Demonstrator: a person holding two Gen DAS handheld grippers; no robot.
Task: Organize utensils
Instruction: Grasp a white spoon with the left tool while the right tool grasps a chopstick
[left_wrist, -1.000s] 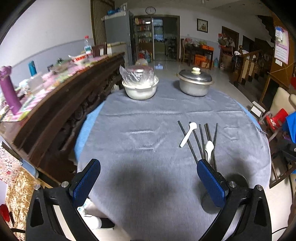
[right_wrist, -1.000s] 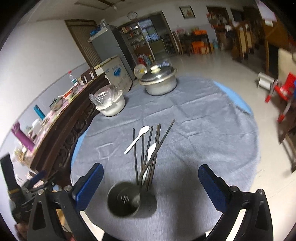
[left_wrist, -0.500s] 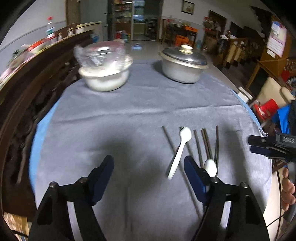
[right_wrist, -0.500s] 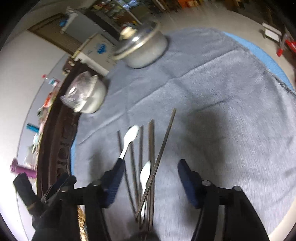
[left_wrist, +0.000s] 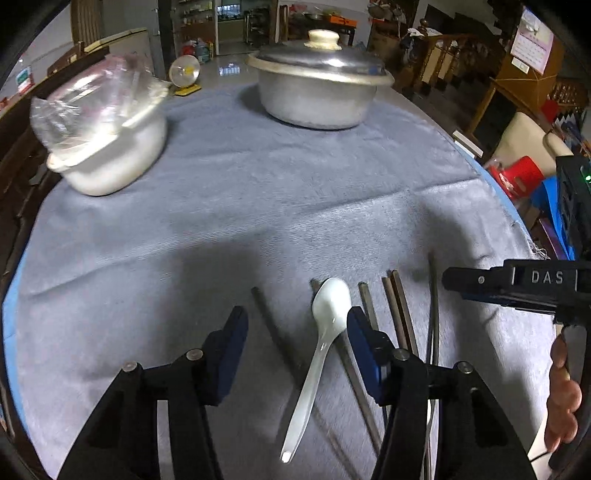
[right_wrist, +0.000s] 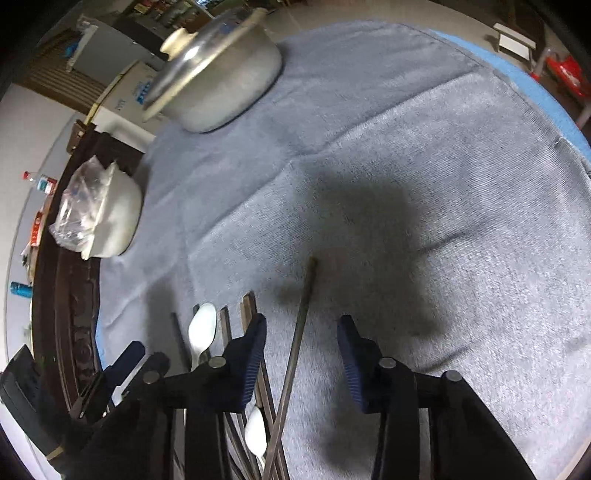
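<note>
A white spoon (left_wrist: 321, 350) lies on the grey tablecloth between the open jaws of my left gripper (left_wrist: 295, 332), beside a loose dark chopstick (left_wrist: 266, 317). Several more dark chopsticks (left_wrist: 399, 314) lie to its right. My right gripper (right_wrist: 302, 343) is open and straddles one slanted chopstick (right_wrist: 301, 332). The same spoon (right_wrist: 202, 330) and a second white spoon (right_wrist: 256, 432) show in the right wrist view among the chopsticks. The right gripper (left_wrist: 517, 288) shows side-on at the right of the left wrist view; the left gripper (right_wrist: 118, 365) shows low left in the right wrist view.
A lidded metal pot (left_wrist: 317, 85) stands at the back of the round table. A white bowl covered in plastic (left_wrist: 99, 136) stands at the back left. A dark wooden sideboard (right_wrist: 62, 280) runs along the table's left. The tablecloth edge (left_wrist: 517, 229) curves on the right.
Both grippers have moved forward and down toward the utensils and narrowed. The left now brackets the white spoon, the right brackets the slanted chopstick. The dark cup is out of the right view.
</note>
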